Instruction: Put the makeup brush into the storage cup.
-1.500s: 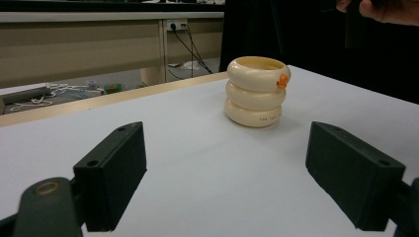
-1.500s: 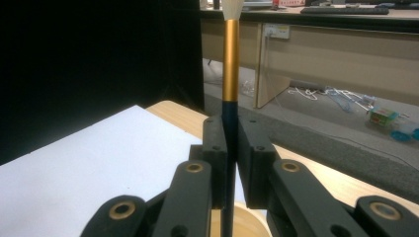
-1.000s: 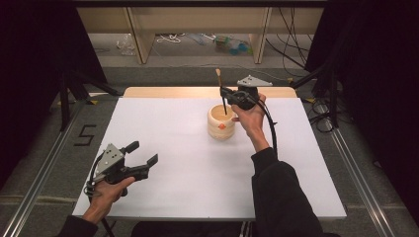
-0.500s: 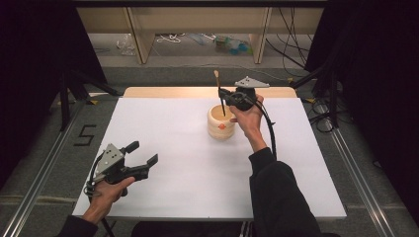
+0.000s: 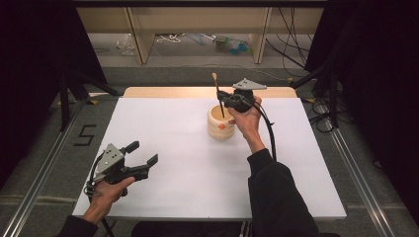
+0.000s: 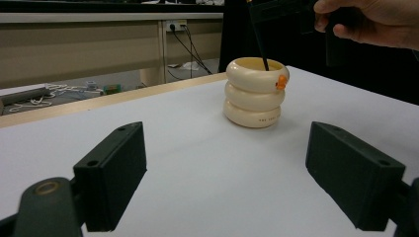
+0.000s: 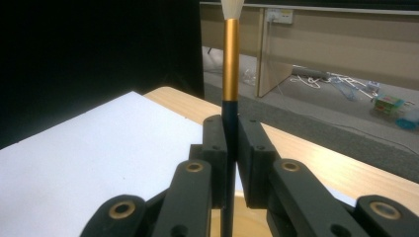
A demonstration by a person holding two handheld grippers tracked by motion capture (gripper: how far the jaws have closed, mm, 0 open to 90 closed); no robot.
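Observation:
A cream ribbed holder (image 5: 221, 123) with an orange mark stands on the white table top (image 5: 173, 133), right of centre toward the back; it also stands ahead in the left gripper view (image 6: 253, 92). My right gripper (image 5: 222, 98) hovers just above its rim, shut on a brush (image 5: 218, 96) with a black handle, gold ferrule and pale tip. The brush stands upright with its lower end inside the holder (image 7: 247, 217); both pads clamp the handle (image 7: 229, 128). My left gripper (image 5: 144, 153) rests low at the near left, open with nothing between its fingers (image 6: 111, 173).
A wooden strip (image 5: 168, 92) edges the table's far side. Beyond it stand shelf legs (image 5: 140, 39) and floor clutter with cables (image 5: 227, 44). Metal rails (image 5: 356, 177) run along both sides. A "5" mark (image 5: 85, 134) lies on the floor at left.
The right gripper with the brush has shifted very slightly over the holder. The left gripper has stayed put.

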